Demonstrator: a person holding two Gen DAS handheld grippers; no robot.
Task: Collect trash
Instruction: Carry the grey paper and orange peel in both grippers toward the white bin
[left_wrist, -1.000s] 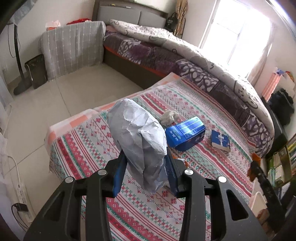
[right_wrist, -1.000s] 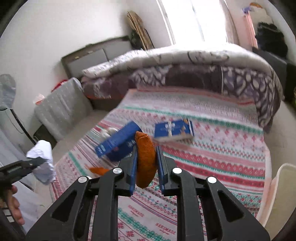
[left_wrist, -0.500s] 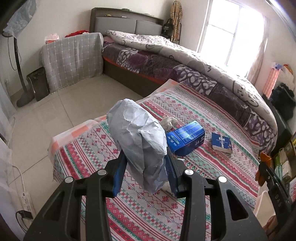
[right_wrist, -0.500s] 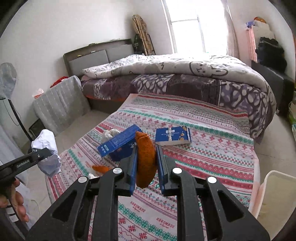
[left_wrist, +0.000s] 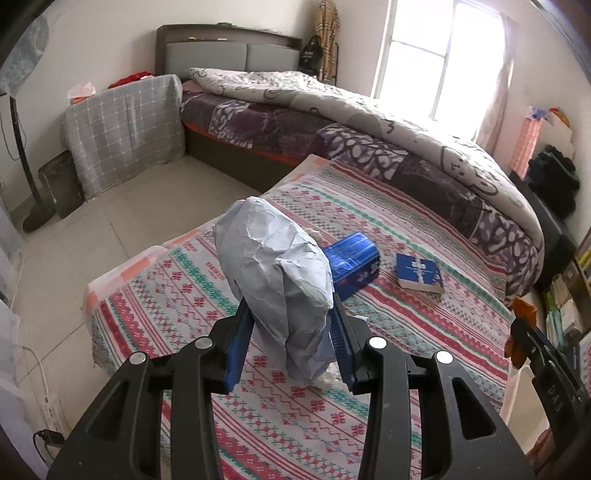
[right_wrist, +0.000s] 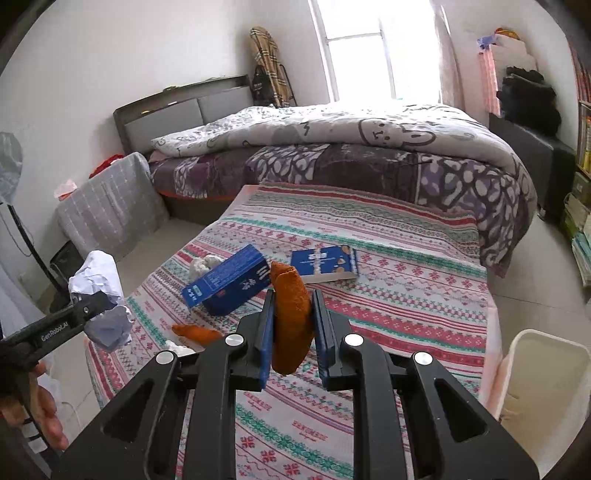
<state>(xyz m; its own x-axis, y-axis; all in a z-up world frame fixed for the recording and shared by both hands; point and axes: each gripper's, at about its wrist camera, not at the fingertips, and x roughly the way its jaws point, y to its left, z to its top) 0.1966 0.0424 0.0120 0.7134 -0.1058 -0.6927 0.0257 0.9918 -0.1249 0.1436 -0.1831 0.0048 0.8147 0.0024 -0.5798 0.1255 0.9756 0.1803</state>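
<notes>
My left gripper is shut on a large crumpled ball of white paper, held above the near end of the patterned bed cover; it also shows in the right wrist view. My right gripper is shut on an orange peel, held above the cover; it shows at the right edge of the left wrist view. On the cover lie another orange peel, a crumpled tissue and a small white scrap.
A blue box and a blue book lie on the cover. A cream bin stands at the right of the bed. A big bed with a quilt is behind. A fan stand and a dark bin stand left.
Both grippers have lifted and pulled back from the cover with their loads; more of the room shows. The right gripper has come closer to the cream bin.
</notes>
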